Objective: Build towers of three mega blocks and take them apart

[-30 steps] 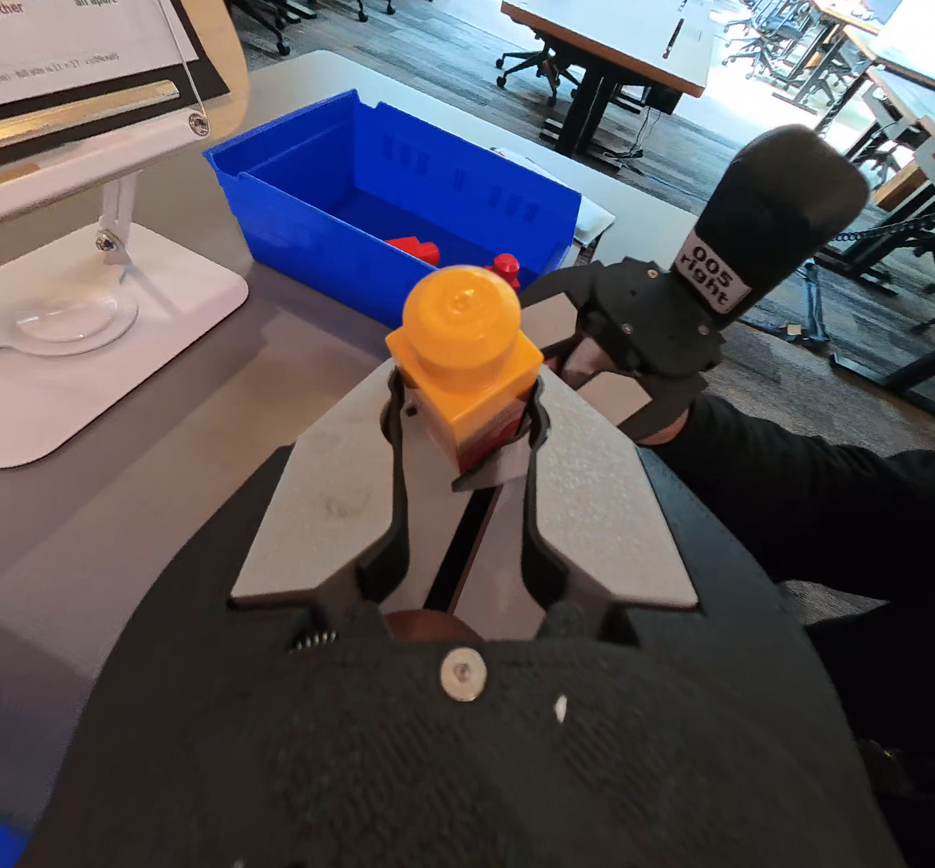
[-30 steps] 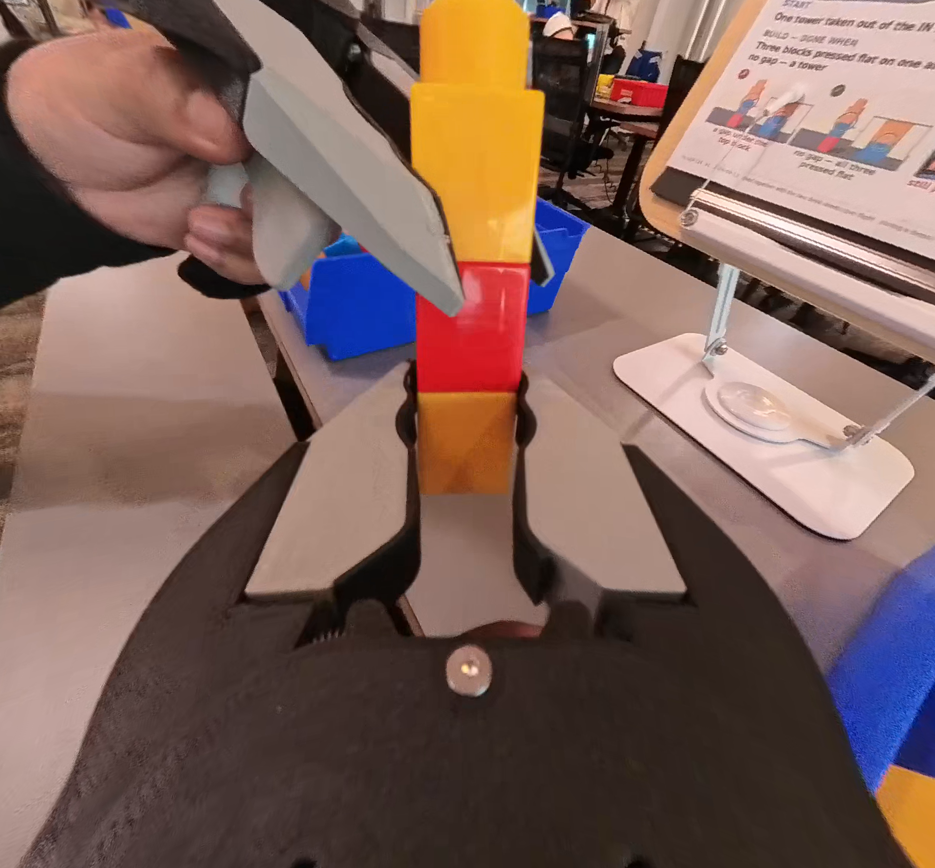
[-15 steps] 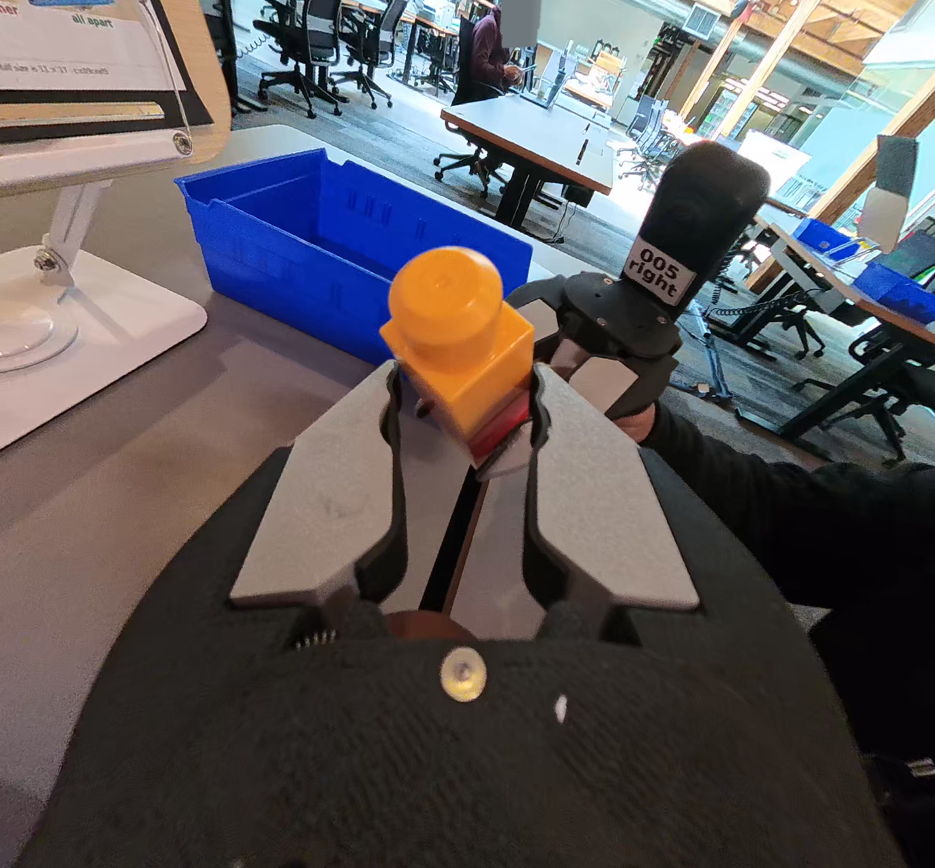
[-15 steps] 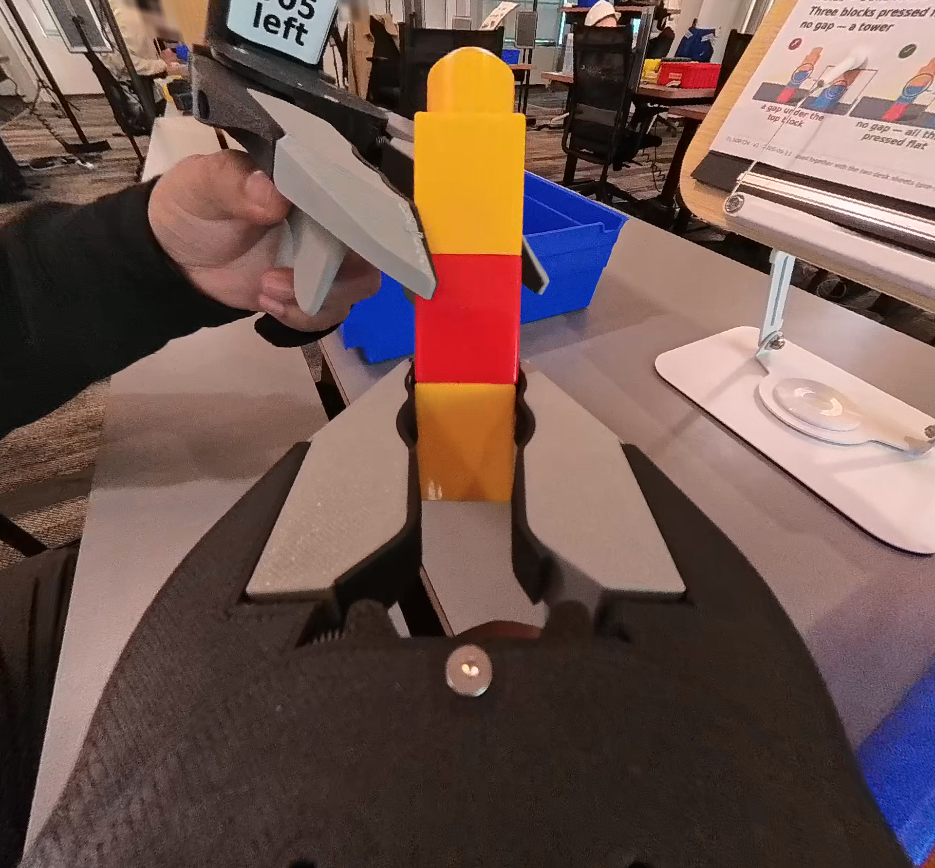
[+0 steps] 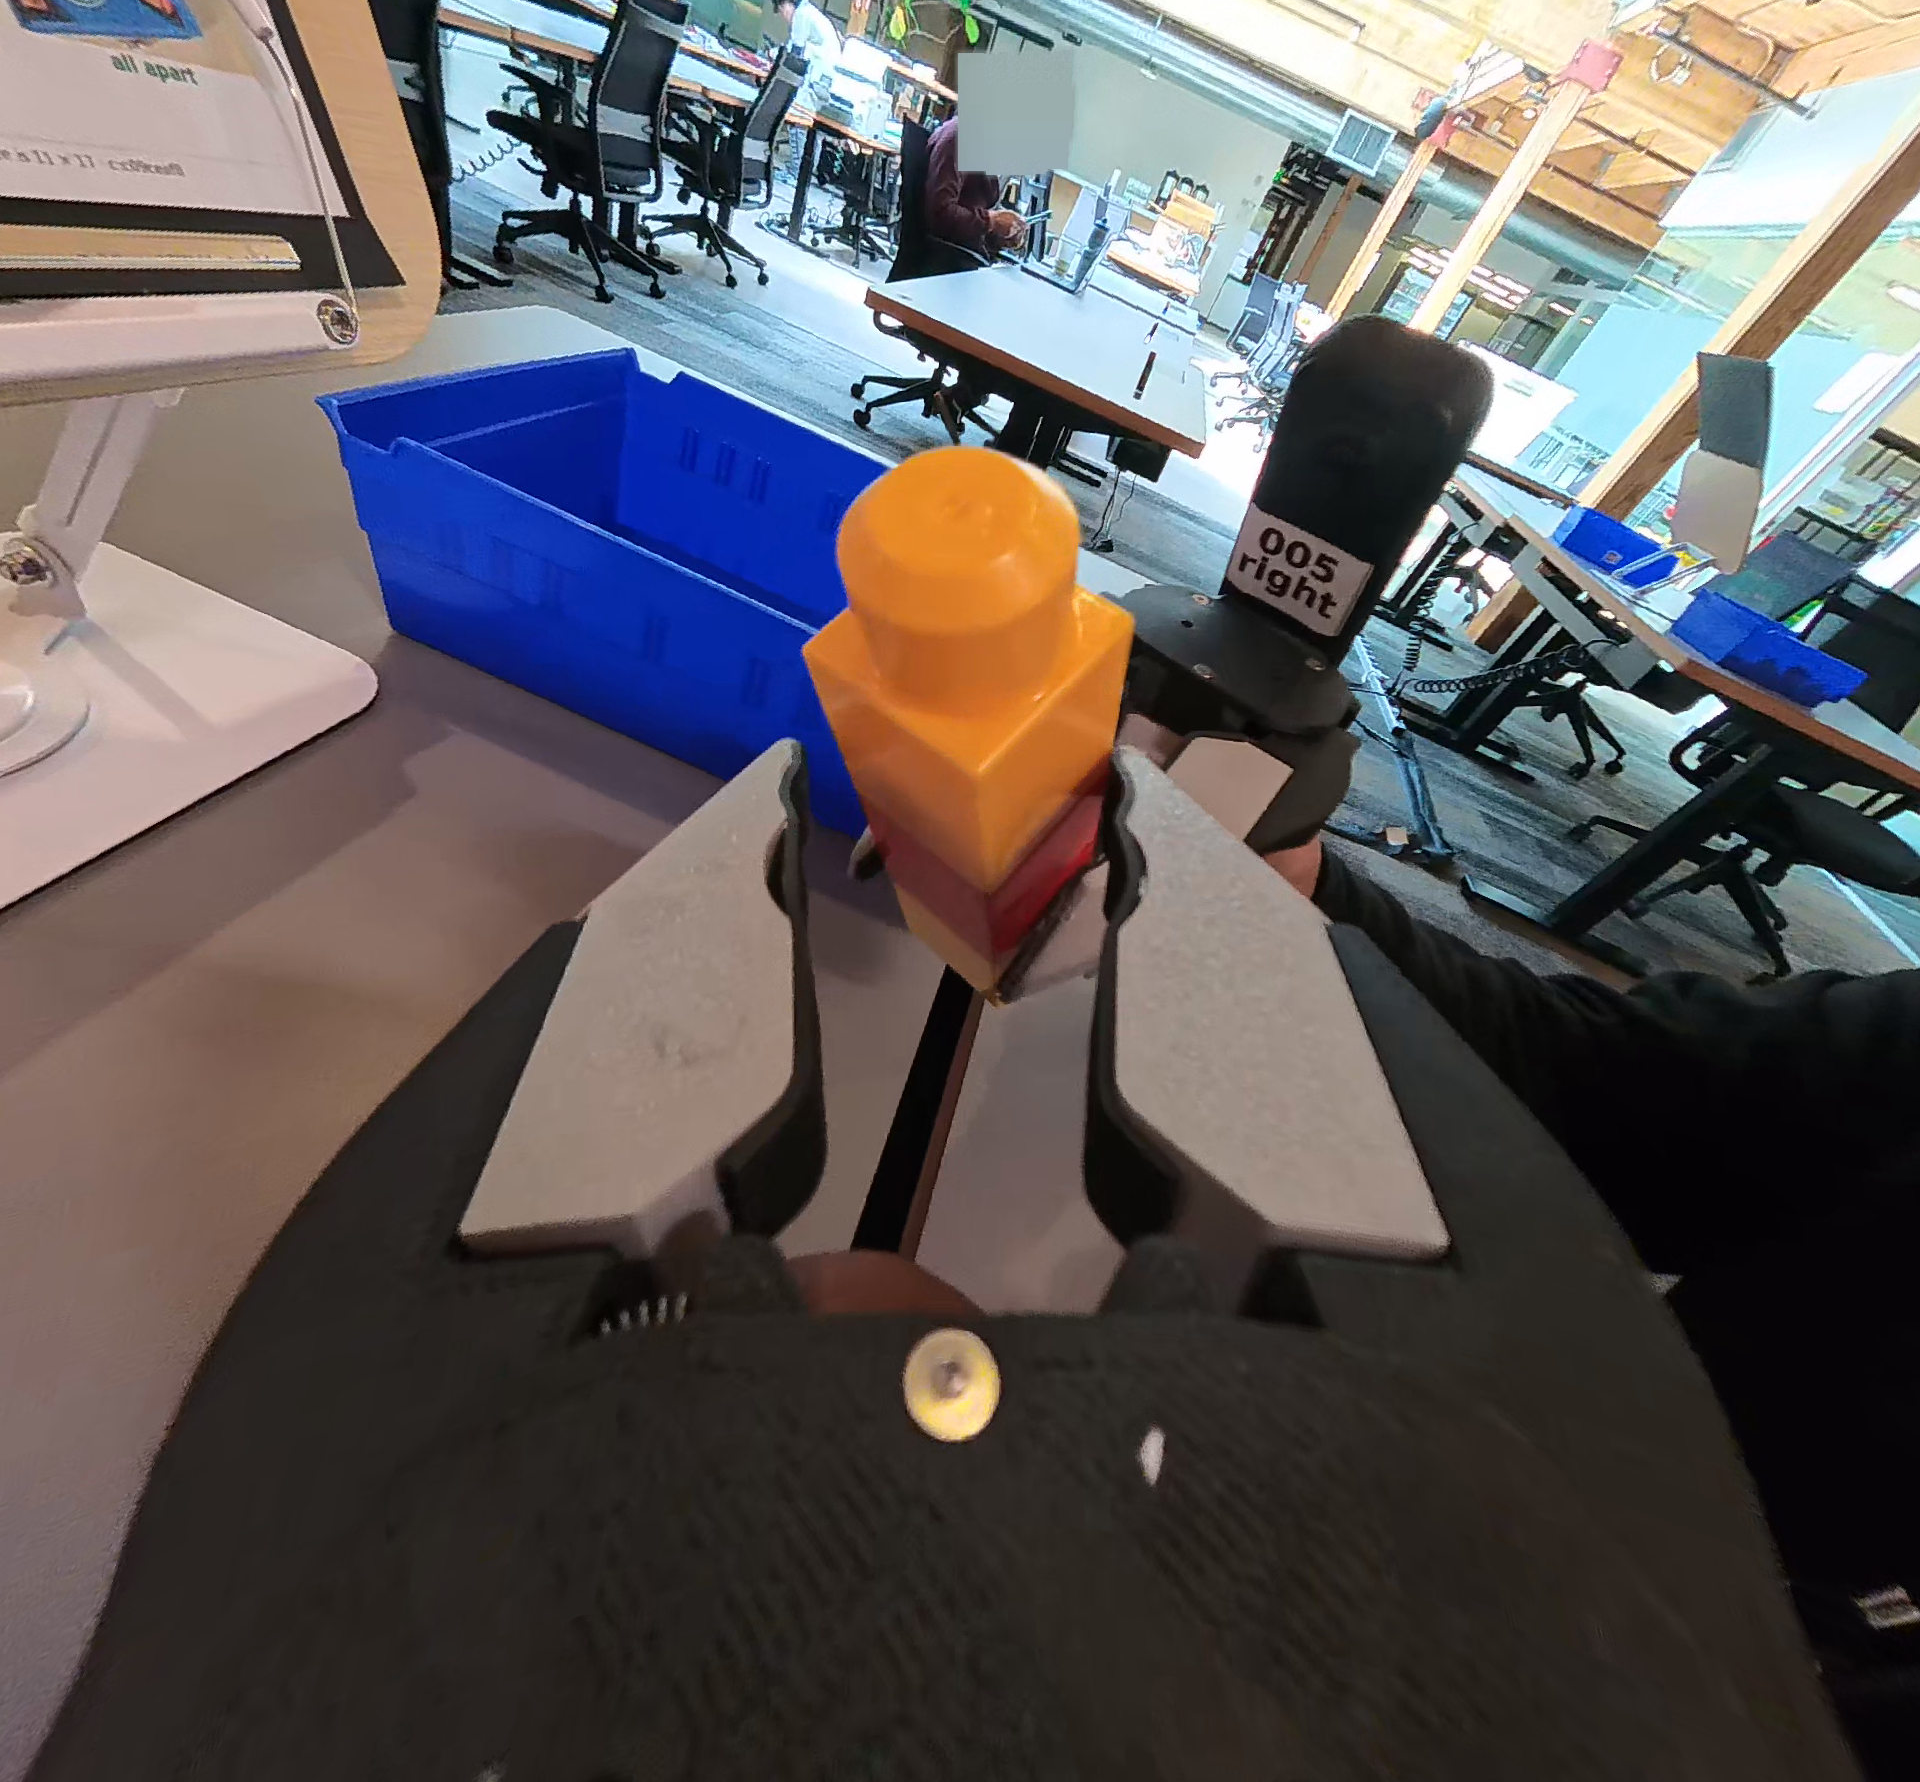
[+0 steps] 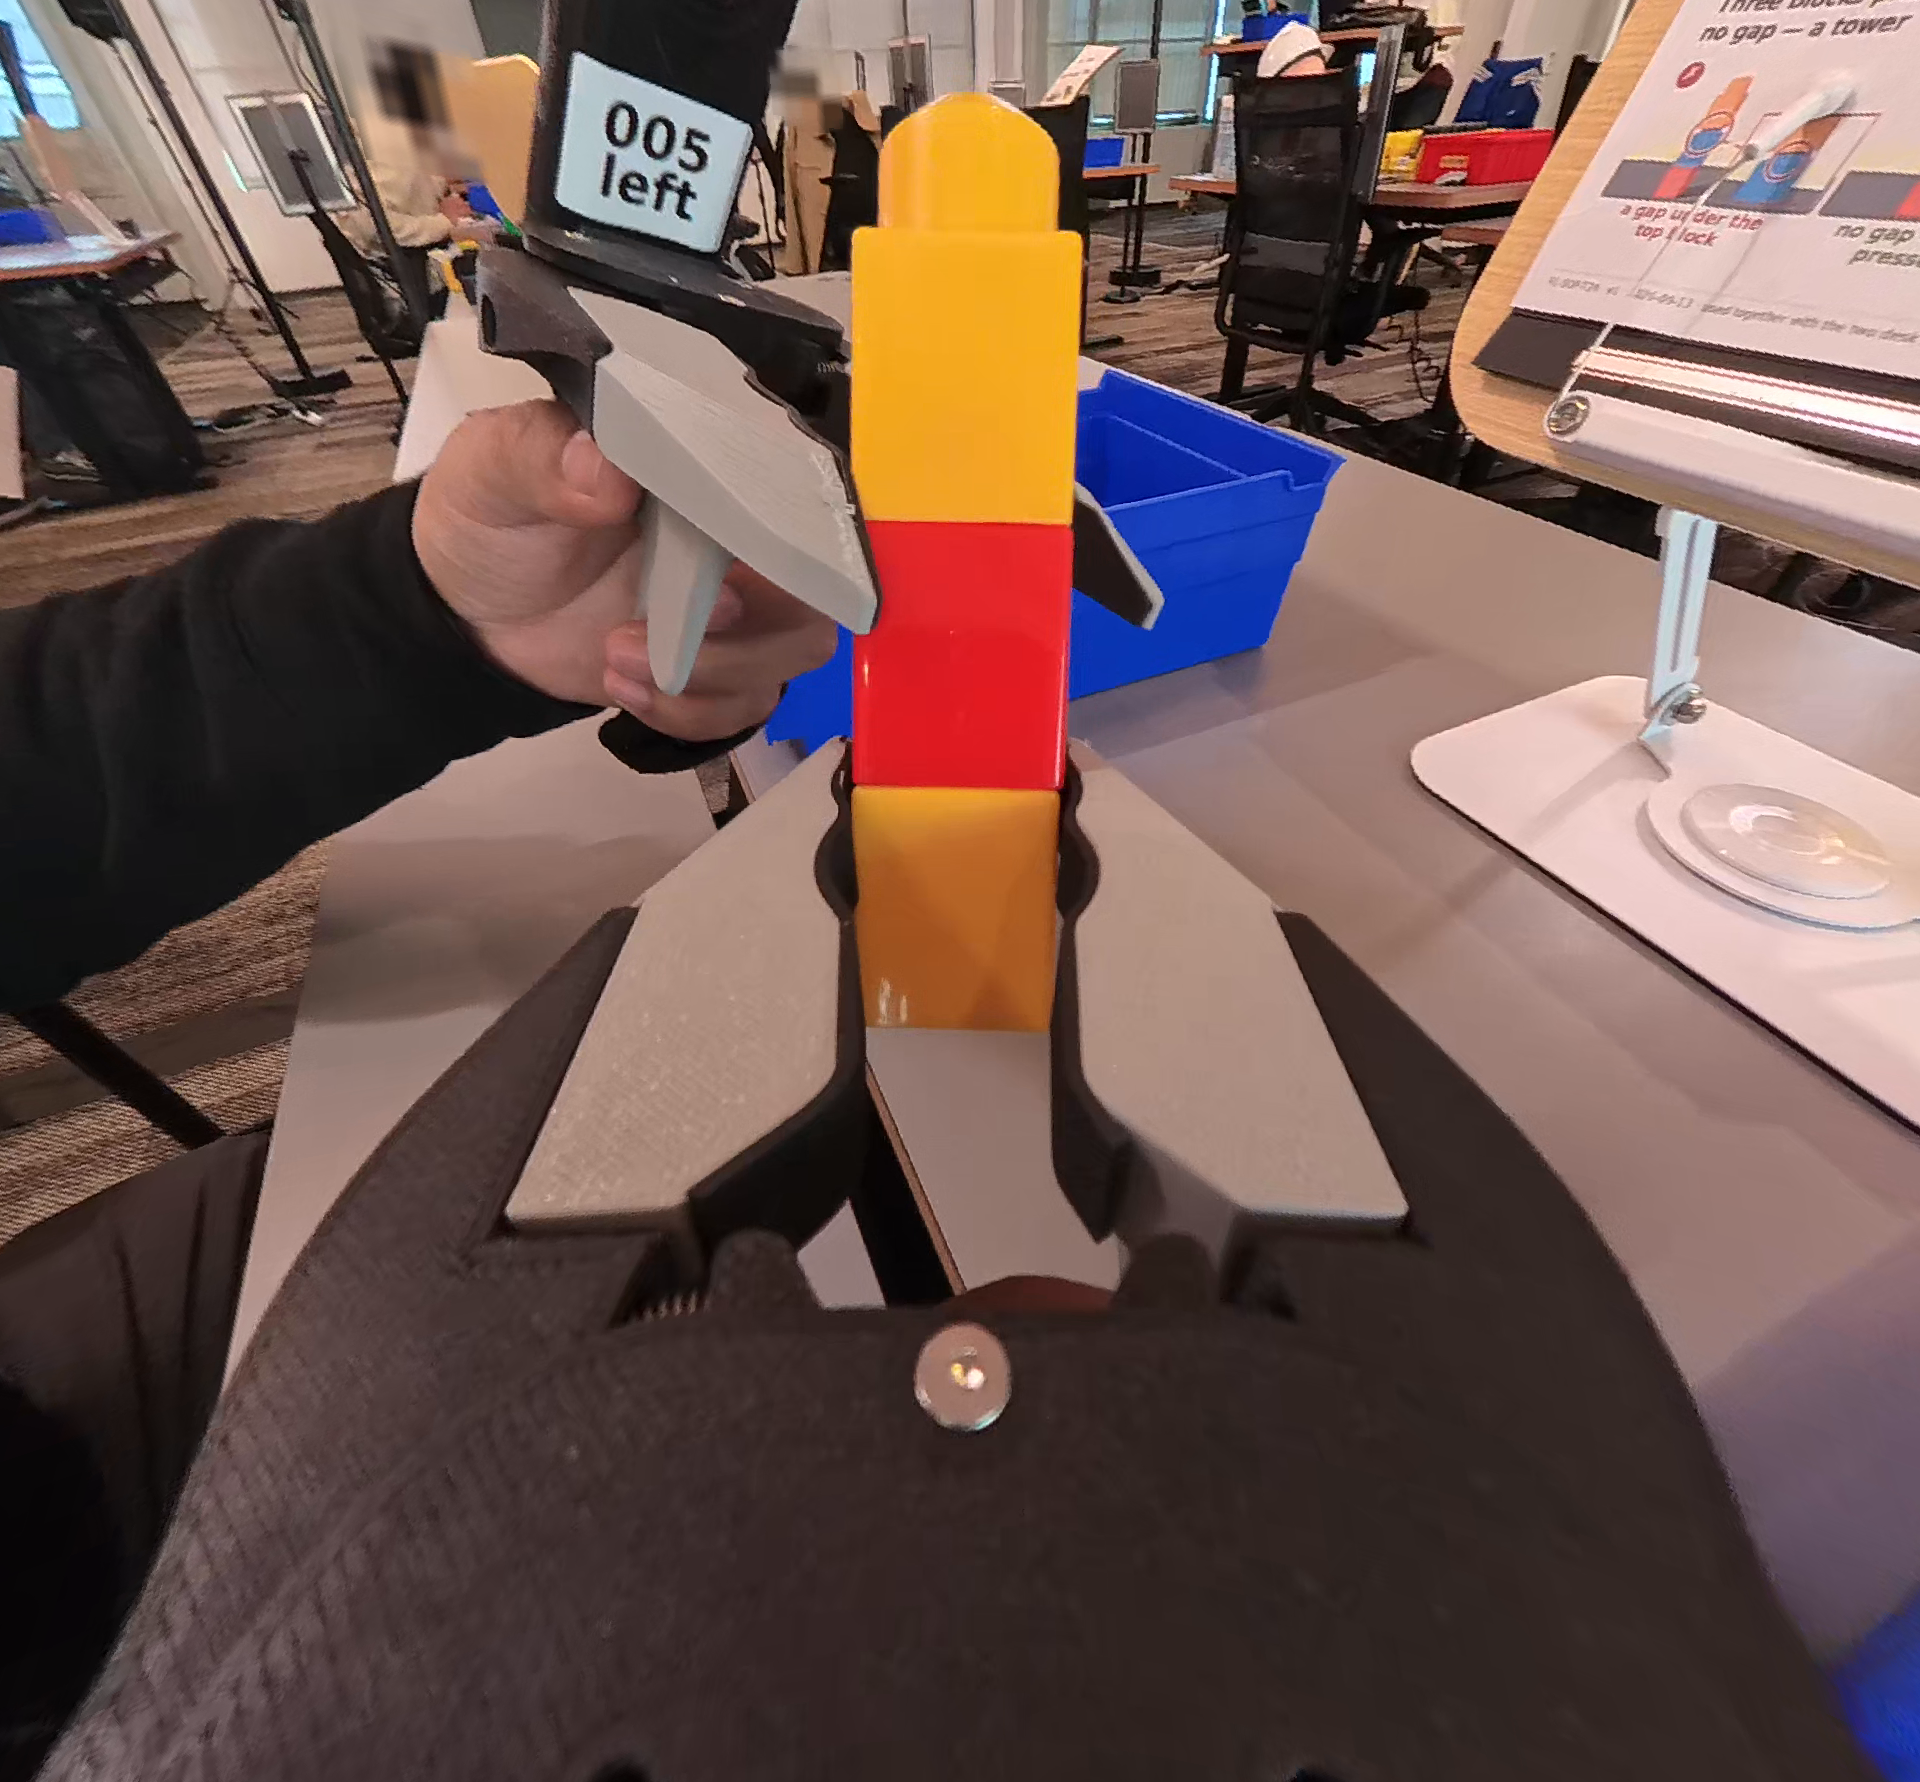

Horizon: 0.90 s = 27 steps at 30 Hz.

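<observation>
A three-block tower stands upright in the air: a yellow top block (image 6: 961, 382) with a round stud, a red middle block (image 6: 961, 657) and an orange-yellow bottom block (image 6: 956, 911). My right gripper (image 6: 956, 797) is shut on the bottom block. My left gripper (image 5: 951, 776) straddles the tower where the yellow block (image 5: 966, 724) meets the red block (image 5: 1023, 885). Its jaws stand slightly apart, with a gap beside the left finger. The left gripper also shows in the right wrist view (image 6: 987, 579), and the right gripper in the left wrist view (image 5: 961, 911).
A blue bin (image 5: 582, 527) stands on the grey table (image 5: 260, 901) behind the tower, also seen in the right wrist view (image 6: 1195, 527). A white stand base (image 6: 1558, 797) carries an instruction board. Office chairs and desks lie beyond the table edge. The tips of both grippers are at nearly the same place.
Both grippers have risen with the tower, so the bin's inside is out of sight. The left gripper's jaws have widened slightly around the tower.
</observation>
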Motion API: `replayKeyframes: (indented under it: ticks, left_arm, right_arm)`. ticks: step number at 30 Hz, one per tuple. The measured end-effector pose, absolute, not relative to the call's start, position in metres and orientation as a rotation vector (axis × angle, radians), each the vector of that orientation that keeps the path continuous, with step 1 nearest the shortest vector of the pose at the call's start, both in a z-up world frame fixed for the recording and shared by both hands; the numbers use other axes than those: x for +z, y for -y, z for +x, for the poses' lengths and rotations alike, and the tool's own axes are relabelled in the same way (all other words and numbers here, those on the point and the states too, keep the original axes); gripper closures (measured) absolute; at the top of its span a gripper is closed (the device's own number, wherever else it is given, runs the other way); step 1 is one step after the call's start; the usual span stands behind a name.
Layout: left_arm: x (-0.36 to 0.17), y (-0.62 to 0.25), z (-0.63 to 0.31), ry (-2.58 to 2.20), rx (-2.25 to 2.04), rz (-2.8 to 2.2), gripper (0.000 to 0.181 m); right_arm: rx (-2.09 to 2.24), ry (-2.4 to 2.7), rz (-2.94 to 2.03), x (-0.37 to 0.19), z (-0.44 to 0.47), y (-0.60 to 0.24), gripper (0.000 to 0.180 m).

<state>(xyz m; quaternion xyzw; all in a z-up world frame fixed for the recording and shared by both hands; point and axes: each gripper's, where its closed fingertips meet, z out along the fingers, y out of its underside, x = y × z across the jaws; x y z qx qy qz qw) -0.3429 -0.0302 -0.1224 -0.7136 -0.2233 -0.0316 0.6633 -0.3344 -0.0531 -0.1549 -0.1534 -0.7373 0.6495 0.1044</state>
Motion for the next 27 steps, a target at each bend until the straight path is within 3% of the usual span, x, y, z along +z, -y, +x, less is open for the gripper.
replayKeyframes:
  ticks: [27]
  left_arm:
    - [-0.139, 0.012, -0.332, 0.324, -0.094, -1.503, 0.133]
  right_arm:
    - [1.959, 2.231, -0.455, -0.16, -0.33, 0.057, 0.146]
